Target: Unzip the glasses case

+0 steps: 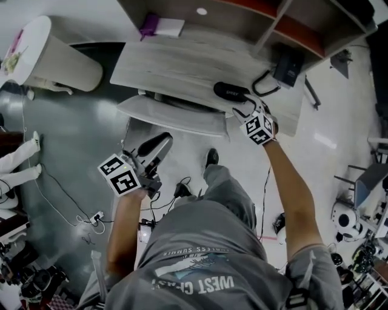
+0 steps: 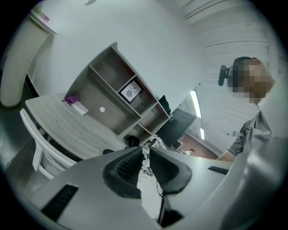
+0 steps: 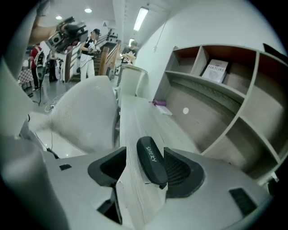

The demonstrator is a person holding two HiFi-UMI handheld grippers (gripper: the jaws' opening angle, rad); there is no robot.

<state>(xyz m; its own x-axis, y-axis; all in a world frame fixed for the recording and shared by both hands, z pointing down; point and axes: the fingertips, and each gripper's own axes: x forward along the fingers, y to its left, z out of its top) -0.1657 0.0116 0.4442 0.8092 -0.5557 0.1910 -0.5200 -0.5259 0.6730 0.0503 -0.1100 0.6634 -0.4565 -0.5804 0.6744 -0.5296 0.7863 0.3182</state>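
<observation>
The black glasses case (image 1: 230, 91) lies zipped on the pale wooden desk (image 1: 176, 72), near its front right. In the right gripper view the case (image 3: 150, 161) bears white lettering and lies lengthways between the jaws. My right gripper (image 1: 240, 109) (image 3: 145, 152) is open around its near end; bare desk shows between the left pad and the case, and the right pad is close beside it. My left gripper (image 1: 159, 142) (image 2: 146, 150) hangs off the desk's front edge over the chair, its pads almost together with nothing between them.
A white chair (image 1: 176, 115) is tucked under the desk front. A shelf unit (image 1: 242, 18) stands at the back, with a purple item (image 1: 150, 25) and a white box (image 1: 170, 27) beside it. A black device (image 1: 288, 66) sits at the desk's right. Cables (image 1: 91, 218) lie on the floor.
</observation>
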